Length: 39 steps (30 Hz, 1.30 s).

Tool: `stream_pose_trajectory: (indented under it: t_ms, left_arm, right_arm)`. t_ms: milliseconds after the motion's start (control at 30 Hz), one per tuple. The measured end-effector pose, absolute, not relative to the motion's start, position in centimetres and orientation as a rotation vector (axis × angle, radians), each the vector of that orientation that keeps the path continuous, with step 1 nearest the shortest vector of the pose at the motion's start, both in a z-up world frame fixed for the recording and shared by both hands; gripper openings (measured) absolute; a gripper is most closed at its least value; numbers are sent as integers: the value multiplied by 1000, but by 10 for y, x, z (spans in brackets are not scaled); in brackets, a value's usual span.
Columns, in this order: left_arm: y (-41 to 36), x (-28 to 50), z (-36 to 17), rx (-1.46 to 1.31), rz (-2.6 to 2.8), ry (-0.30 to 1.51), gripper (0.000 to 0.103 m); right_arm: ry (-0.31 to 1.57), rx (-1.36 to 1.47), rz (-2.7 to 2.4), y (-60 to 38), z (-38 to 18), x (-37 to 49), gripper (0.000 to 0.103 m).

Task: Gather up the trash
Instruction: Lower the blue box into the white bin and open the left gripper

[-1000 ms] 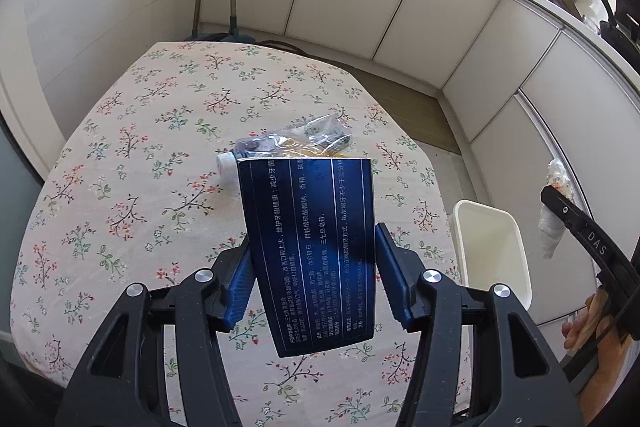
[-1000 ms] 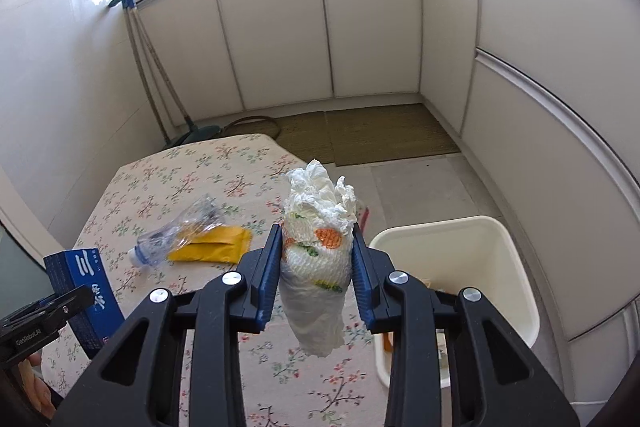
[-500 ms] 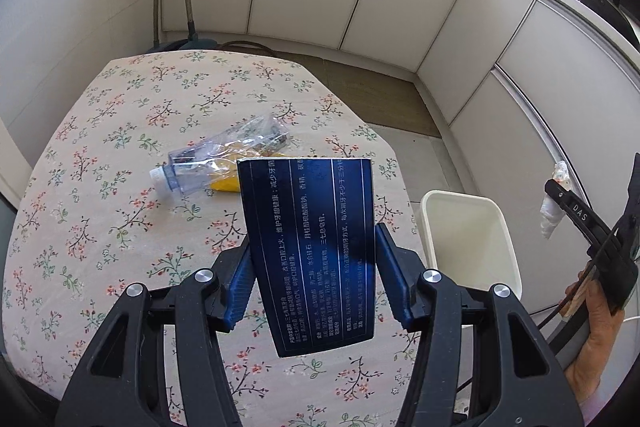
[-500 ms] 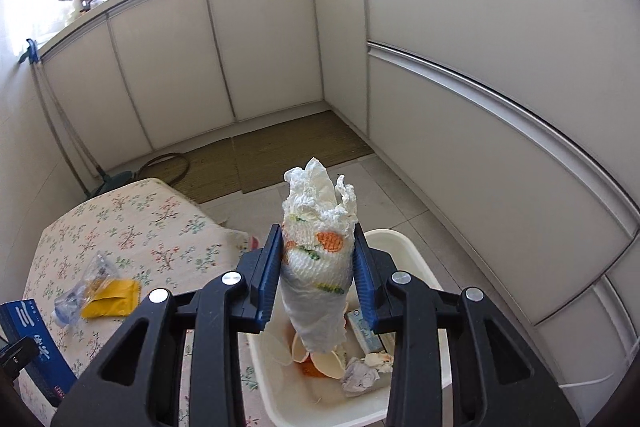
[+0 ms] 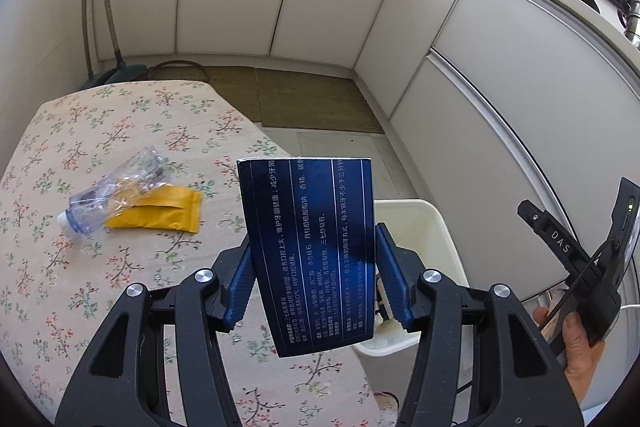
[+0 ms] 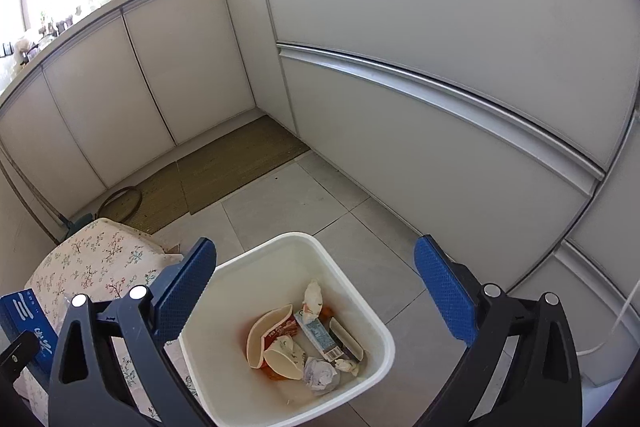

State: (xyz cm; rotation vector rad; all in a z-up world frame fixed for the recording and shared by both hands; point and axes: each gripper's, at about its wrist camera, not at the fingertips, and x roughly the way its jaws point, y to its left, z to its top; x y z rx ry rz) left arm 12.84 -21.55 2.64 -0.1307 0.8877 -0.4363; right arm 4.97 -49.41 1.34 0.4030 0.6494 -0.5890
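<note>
My left gripper is shut on a dark blue printed box, held upright over the table's right edge and partly in front of the white trash bin. My right gripper hangs over the bin. Its jaws are opening wide with nothing between them. A crumpled white tissue wad lies in the bin among paper cups, a small carton and other scraps. On the floral tablecloth lie a crushed clear bottle and a yellow packet.
White kitchen cabinets curve close behind and to the right of the bin. A brown mat covers the floor beyond the table. A hand holding the right gripper shows at the right edge. The blue box appears at the far left.
The right gripper swung from over the table to above the bin and opened, and the tissue wad dropped in. The left gripper carried the blue box rightward toward the bin.
</note>
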Motion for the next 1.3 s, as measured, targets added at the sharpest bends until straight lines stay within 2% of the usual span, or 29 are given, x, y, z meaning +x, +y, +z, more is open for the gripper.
stream_pose_trajectory:
  t_ms: [500, 667, 800, 1033, 1300]
  left_arm:
    - [-331, 136, 29, -65, -592, 902, 53]
    - [-356, 146, 16, -100, -625, 974, 55]
    - [-358, 150, 3, -142, -621, 1031, 60]
    - [-335, 150, -4, -125, -568, 1018, 69]
    - [-287, 153, 1, -95, -487, 950, 71]
  right_arm:
    - [659, 482, -681, -549, 7, 4, 96]
    - [655, 502, -716, -561, 5, -5, 96]
    - [661, 495, -718, -561, 4, -4, 96]
    - [672, 432, -664, -536, 7, 11, 96]
    - [686, 355, -588, -491, 11, 42, 96]
